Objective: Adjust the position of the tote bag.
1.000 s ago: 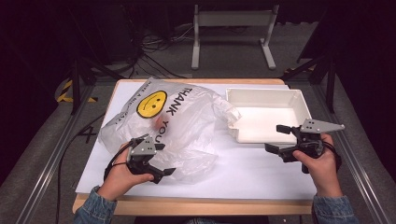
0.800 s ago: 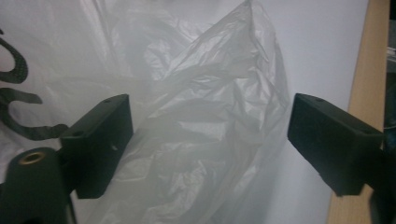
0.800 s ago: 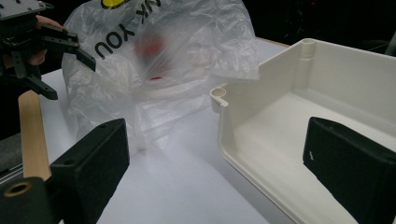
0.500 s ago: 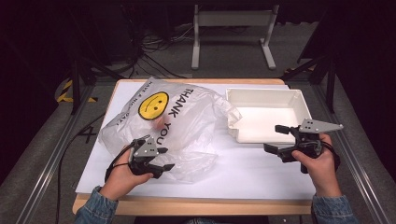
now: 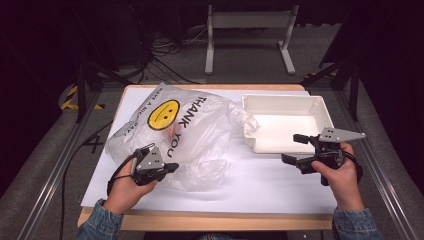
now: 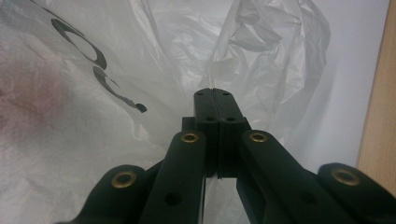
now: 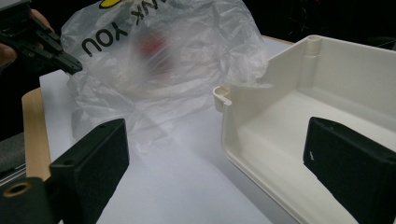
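- Left tool (image 5: 170, 167), lower left of the high view, sits at the near edge of the bag (image 5: 190, 135). Jaws have just been closing and are now pressed together. In the left gripper view (image 6: 215, 93) the tips meet right against crumpled film; can't tell whether any film is caught between them.
- Bag: clear plastic, yellow smiley and "THANK YOU" print, lying crumpled across the left and centre of the white tabletop (image 5: 280, 185). Something reddish shows blurred through the film in the right gripper view (image 7: 154, 46); can't tell what it is.
- The bag's right-hand fold touches the left rim of the tray (image 5: 320, 107). The tray is white, rectangular and upright, at the upper right of the tabletop.
- Right tool (image 5: 295, 149), lower right of the high view, is near the tray's front left corner. Jaws are spread wide with nothing between them.
- Right gripper view (image 7: 215, 154): jaws look along the tabletop, tray (image 7: 261, 154) on the right, bag at upper left, left tool (image 7: 77, 67) at the bag's left edge.
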A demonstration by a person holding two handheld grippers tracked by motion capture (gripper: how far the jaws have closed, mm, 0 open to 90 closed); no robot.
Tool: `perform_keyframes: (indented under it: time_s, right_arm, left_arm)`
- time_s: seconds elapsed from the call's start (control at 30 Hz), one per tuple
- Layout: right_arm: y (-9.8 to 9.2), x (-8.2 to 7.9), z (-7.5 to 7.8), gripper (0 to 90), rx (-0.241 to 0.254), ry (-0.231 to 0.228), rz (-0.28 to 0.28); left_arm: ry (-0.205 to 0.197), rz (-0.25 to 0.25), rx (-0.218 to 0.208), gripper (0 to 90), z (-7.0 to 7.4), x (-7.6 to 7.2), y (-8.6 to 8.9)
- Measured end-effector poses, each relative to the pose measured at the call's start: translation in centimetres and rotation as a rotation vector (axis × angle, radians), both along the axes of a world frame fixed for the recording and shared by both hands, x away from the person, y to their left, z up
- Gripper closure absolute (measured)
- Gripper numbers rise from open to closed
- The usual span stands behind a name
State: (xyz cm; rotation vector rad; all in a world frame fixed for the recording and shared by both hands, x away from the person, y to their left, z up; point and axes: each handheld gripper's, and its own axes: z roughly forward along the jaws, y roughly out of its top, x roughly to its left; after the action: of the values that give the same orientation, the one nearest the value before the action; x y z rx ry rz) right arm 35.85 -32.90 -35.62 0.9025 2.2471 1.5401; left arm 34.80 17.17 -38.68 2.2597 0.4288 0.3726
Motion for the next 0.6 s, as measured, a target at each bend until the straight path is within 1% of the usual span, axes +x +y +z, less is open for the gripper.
perform_keyframes:
  time_s: [0.1, 0.13, 0.2, 0.27, 0.3, 0.4, 0.5, 0.6]
  right_arm:
    - [0.1, 0.1, 0.0, 7.2, 0.001, 0.0, 0.004]
    - [0.1, 0.1, 0.0, 7.2, 0.001, 0.0, 0.004]
    - [0.2, 0.1, 0.0, 7.2, 0.003, 0.001, 0.005]
    - [0.3, 0.3, 0.0, 7.2, 0.005, 0.002, 0.007]
    - [0.4, 0.4, 0.0, 7.2, 0.006, 0.001, 0.01]
    - [0.7, 0.8, 0.0, 7.2, 0.006, 0.0, 0.021]
    - [1.3, 1.2, 0.0, 7.1, 0.003, 0.001, 0.038]
    - [1.8, 1.6, 0.0, 7.2, 0.003, 0.003, 0.052]
  left_arm:
    - [-0.014, 0.006, -0.018, 90.0, 0.7, -0.3, 0.7]
    - [-0.014, 0.006, -0.018, 90.0, 0.7, -0.3, 0.7]
    - [-0.03, 0.01, -0.026, 90.0, 1.3, -0.6, 1.4]
    - [-0.04, 0.024, -0.037, 90.0, 1.6, -0.8, 2.1]
    - [-0.042, 0.039, -0.049, 90.0, 1.8, -0.9, 2.6]
    - [-0.054, 0.064, -0.061, 90.0, 2.3, -1.3, 3.7]
    - [-0.055, 0.085, -0.06, 90.0, 2.6, -1.8, 5.0]
    - [-0.055, 0.103, -0.05, 90.0, 2.7, -2.1, 6.1]
